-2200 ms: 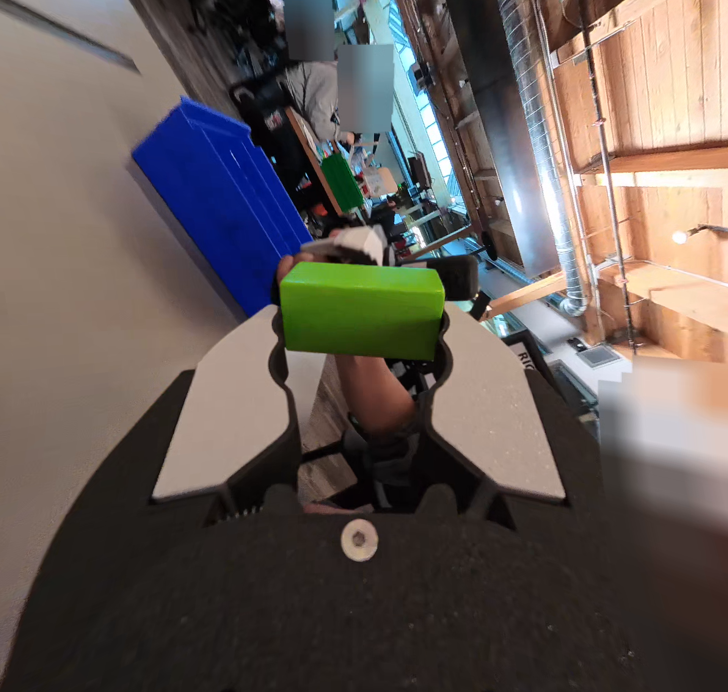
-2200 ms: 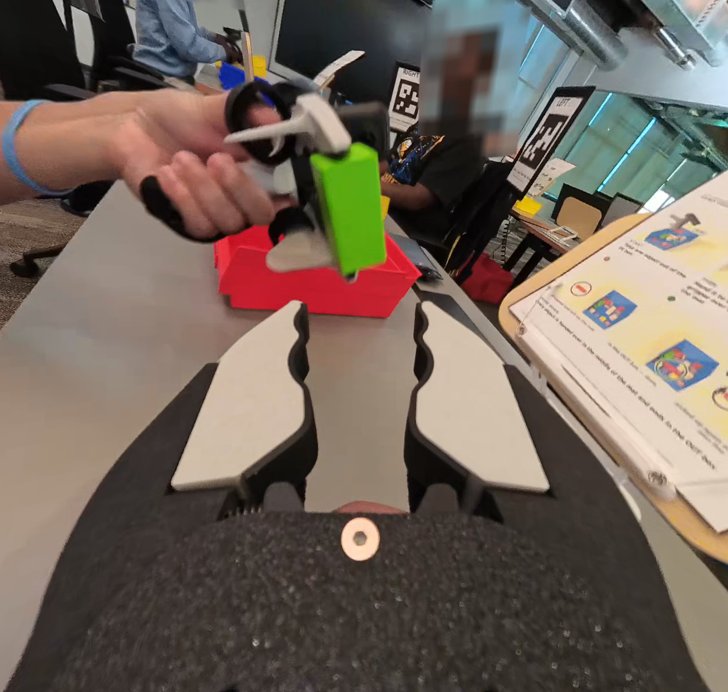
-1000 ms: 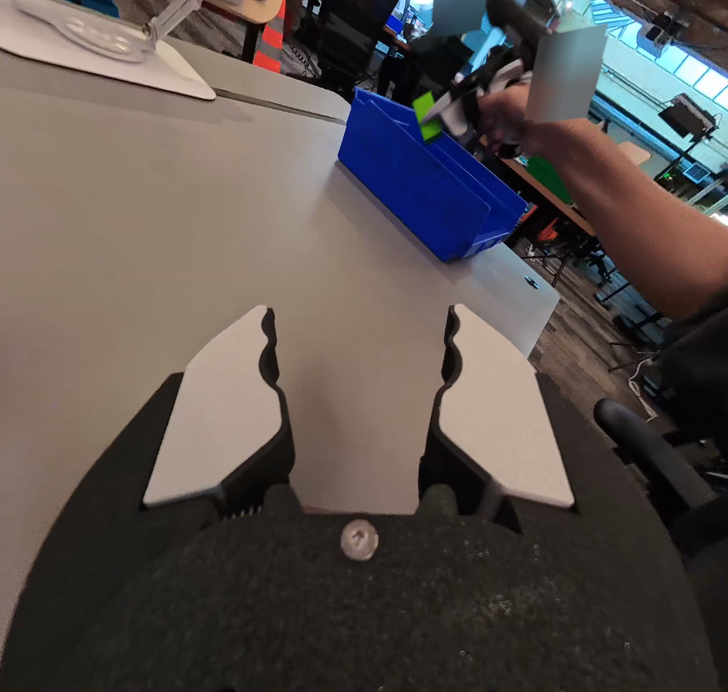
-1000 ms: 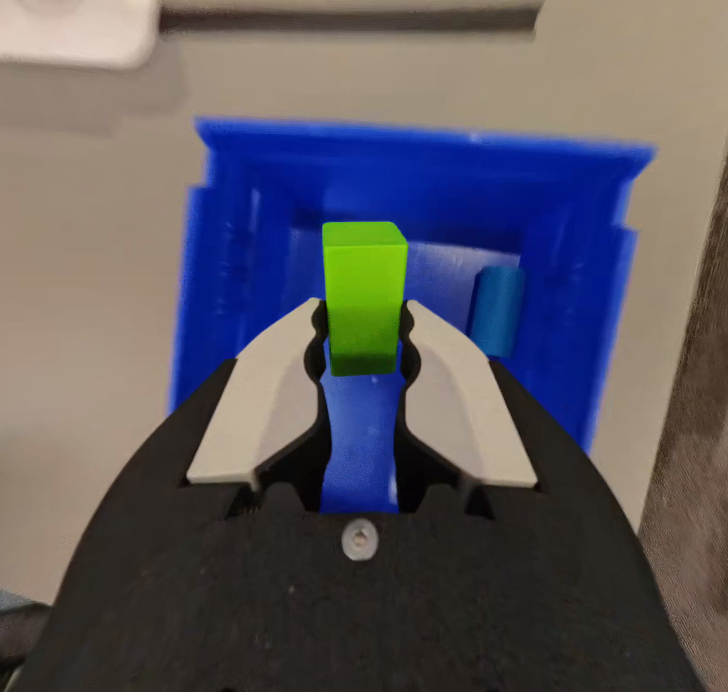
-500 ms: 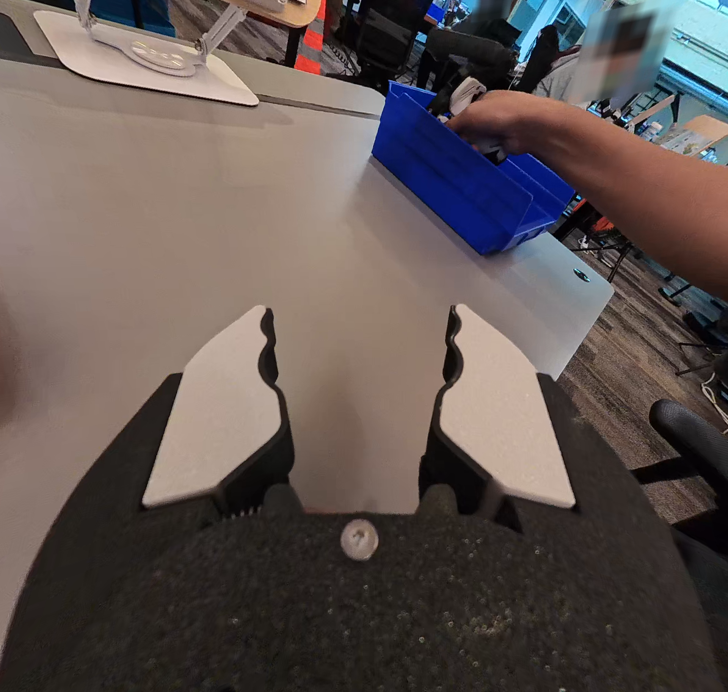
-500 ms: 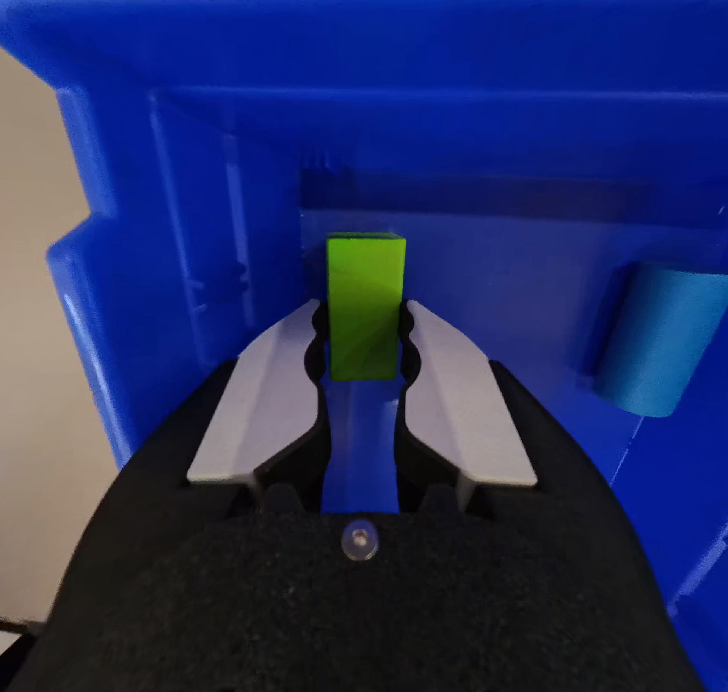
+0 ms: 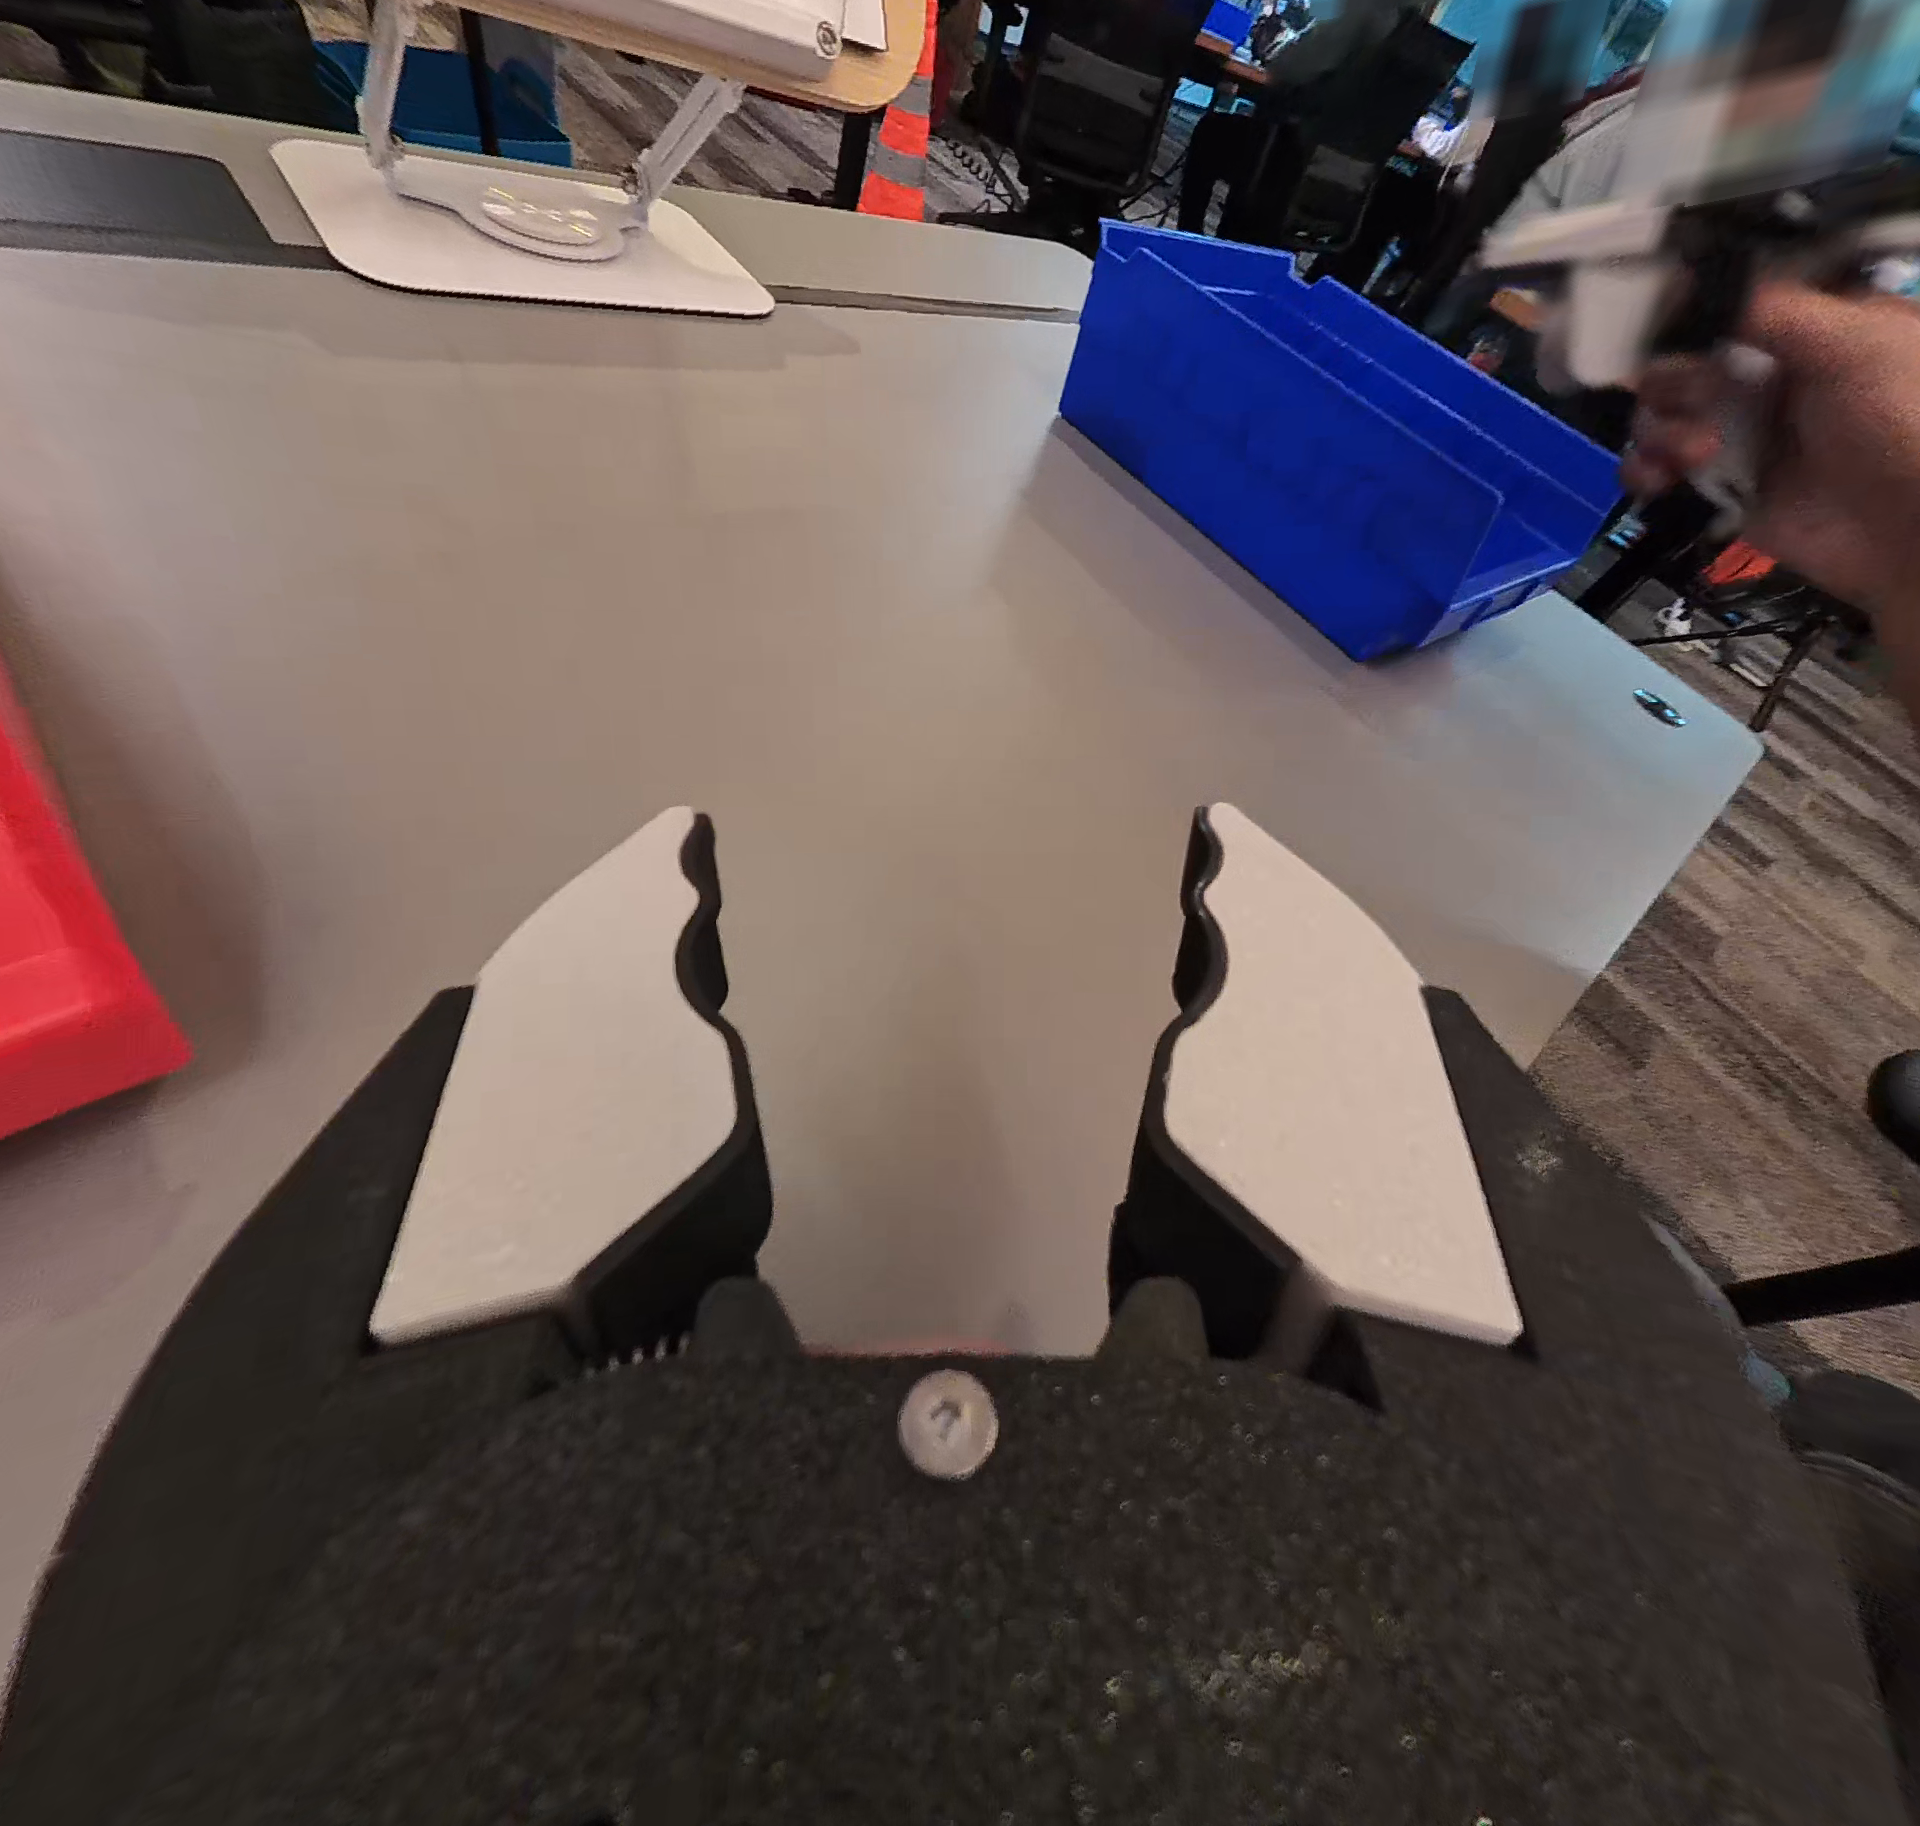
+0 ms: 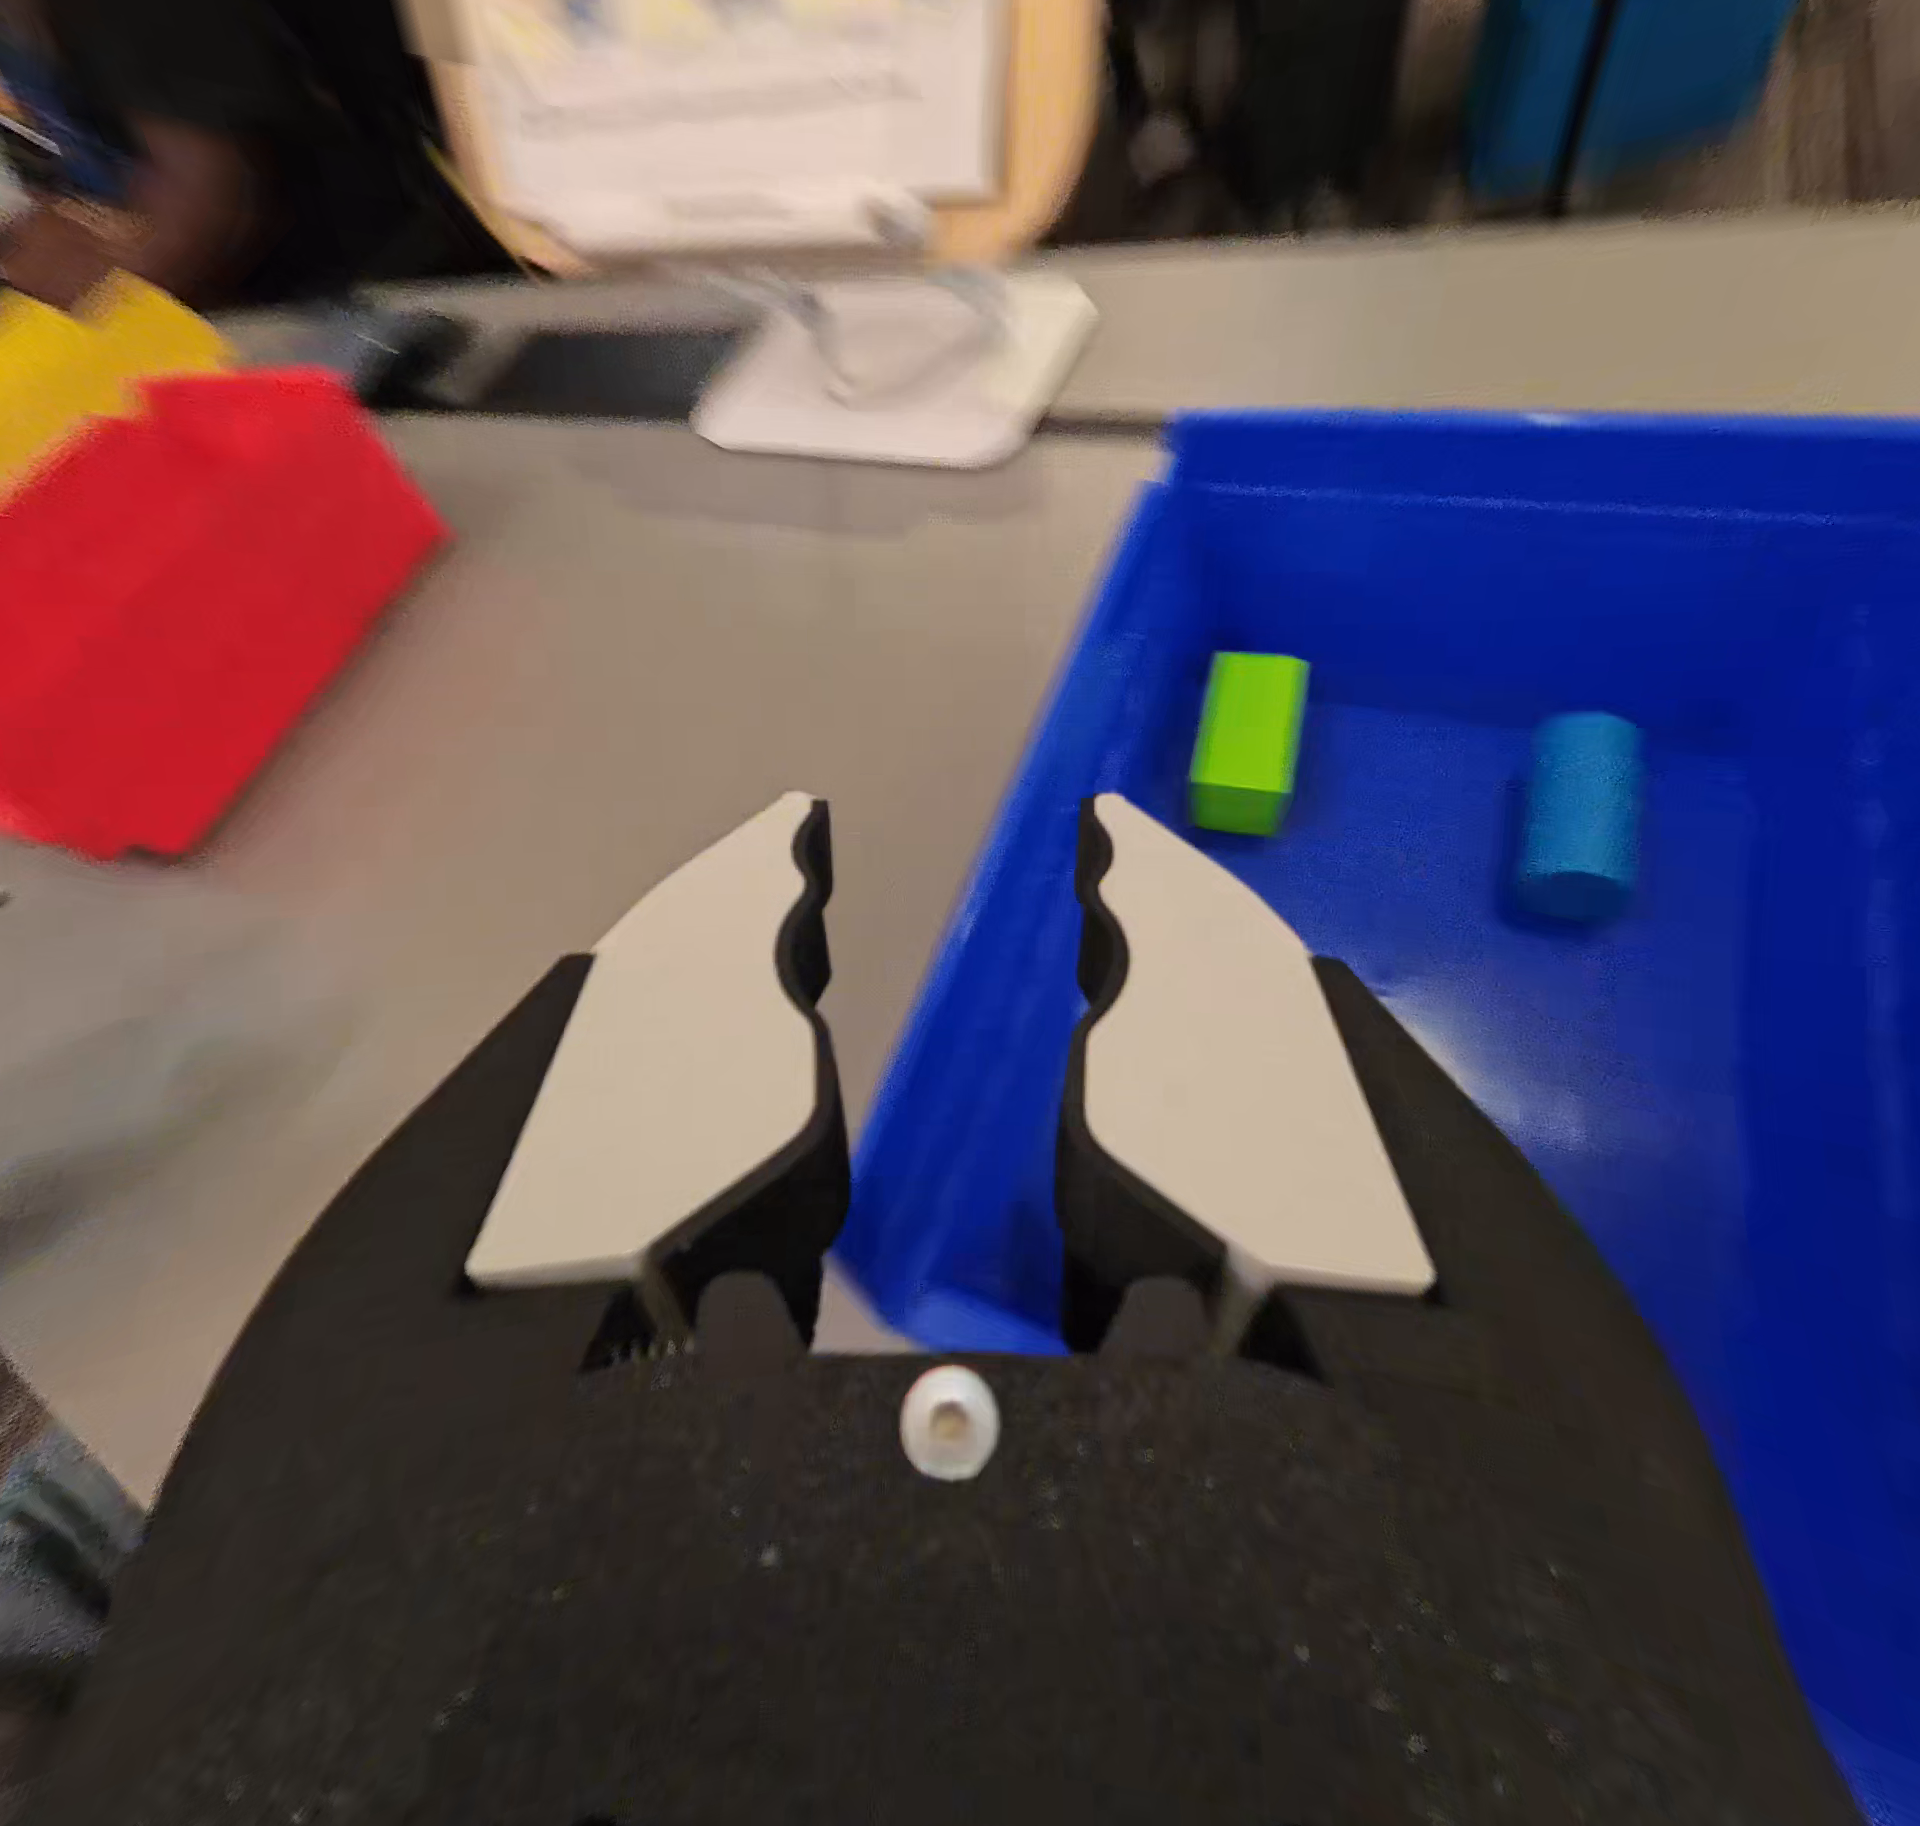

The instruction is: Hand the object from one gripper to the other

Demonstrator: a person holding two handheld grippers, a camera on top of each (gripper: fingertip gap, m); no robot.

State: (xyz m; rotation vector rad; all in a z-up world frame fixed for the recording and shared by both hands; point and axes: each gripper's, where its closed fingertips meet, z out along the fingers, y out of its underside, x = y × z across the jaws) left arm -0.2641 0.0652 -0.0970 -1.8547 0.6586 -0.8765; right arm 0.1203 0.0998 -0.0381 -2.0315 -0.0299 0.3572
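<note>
Half a second ago the green block [image 8: 1250,742] was pinched upright in the right gripper [image 8: 951,826]; now it has been released and lies on the floor of the blue bin [image 8: 1143,550], just beside the bin's left wall and well apart from a blue cylinder [image 8: 1579,813]. The right gripper has been drawn back above the bin's near corner, its jaws parted and empty. The left gripper [image 7: 948,826] is held spread wide over the grey table [image 7: 623,550], nothing between its fingers. The handover is judged complete, the block already deposited; seemingly only withdrawal is left.
</note>
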